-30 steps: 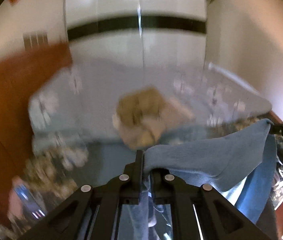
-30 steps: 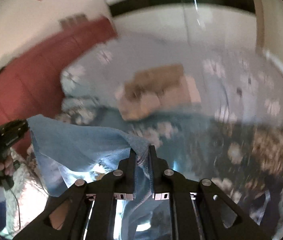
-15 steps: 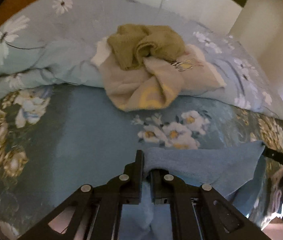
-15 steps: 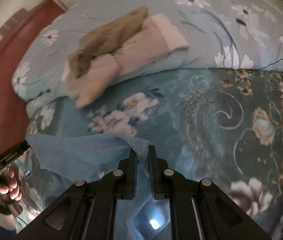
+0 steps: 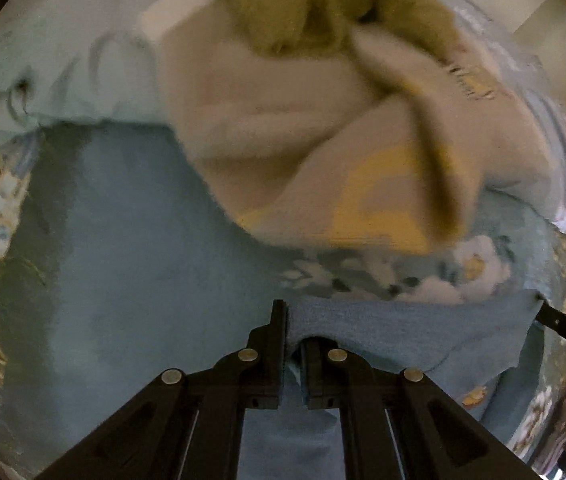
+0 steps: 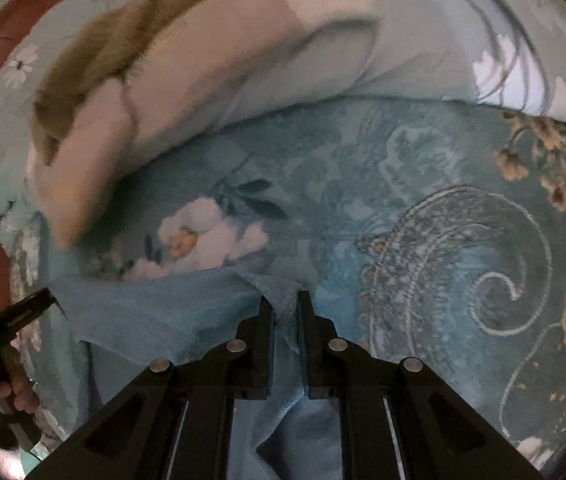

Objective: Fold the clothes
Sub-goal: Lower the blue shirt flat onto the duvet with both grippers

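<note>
Cloth, blue, is pinched at one corner by the left gripper and at another by the right gripper, stretched over the floral bedspread. Beige garments sit farther back. No readable writing.

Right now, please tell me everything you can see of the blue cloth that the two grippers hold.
The blue cloth is a soft, plain, towel-like fabric. Its upper edge is stretched between the two grippers: the left gripper is shut on one corner, the right gripper on the other. The rest hangs down below them in loose folds. It is held just above the flowered bedspread; I cannot tell whether its lower part touches the bed.
</note>
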Demonstrator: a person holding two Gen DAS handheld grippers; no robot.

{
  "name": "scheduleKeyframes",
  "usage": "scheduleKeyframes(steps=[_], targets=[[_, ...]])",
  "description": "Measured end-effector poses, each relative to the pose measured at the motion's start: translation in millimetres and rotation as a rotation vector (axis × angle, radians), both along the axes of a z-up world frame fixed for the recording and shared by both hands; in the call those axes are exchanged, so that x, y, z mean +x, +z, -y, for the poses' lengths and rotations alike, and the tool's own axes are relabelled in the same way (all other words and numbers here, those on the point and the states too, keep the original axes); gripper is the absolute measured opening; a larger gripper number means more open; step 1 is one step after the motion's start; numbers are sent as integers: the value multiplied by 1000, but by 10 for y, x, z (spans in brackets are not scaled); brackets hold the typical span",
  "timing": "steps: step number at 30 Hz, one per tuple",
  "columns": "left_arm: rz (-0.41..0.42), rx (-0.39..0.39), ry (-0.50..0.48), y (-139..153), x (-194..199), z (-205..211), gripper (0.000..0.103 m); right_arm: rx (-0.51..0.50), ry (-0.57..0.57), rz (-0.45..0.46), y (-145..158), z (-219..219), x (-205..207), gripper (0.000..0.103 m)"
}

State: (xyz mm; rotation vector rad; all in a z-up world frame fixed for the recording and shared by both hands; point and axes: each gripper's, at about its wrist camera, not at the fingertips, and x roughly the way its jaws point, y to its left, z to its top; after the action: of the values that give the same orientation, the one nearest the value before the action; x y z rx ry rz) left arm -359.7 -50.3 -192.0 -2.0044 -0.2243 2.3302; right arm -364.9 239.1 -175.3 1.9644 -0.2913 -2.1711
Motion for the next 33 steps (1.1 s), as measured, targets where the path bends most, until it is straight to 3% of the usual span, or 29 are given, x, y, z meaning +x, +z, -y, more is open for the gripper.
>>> scheduleKeyframes(steps=[4,7,12,18,23,26,29,31,33], targets=[[35,4,2,-161,-5,10,8,18,5,9,-102,31,-7,11],[41,57,3,-110,53,58,10,19,24,4,-63,25,17,11],[37,87,-26,135,343,155,41,66,74,-44,193,6,311,31],[-38,79,-78,601,1169,340,58,10,2,-126,646,-268,1216,41],[-7,94,-117,676,1891,394,59,0,-62,-115,747,-453,1964,42],[36,101,-133,588,2142,337,59,-23,-81,-80,699,-529,2236,42],[54,55,-143,467,2318,235,58,-50,-120,-69,708,-553,2409,42],[49,13,-132,446,2346,228,53,-77,-137,-77,769,-549,2467,42],[37,-7,-109,462,2350,266,36,-84,-132,-93,847,-508,2510,42]])
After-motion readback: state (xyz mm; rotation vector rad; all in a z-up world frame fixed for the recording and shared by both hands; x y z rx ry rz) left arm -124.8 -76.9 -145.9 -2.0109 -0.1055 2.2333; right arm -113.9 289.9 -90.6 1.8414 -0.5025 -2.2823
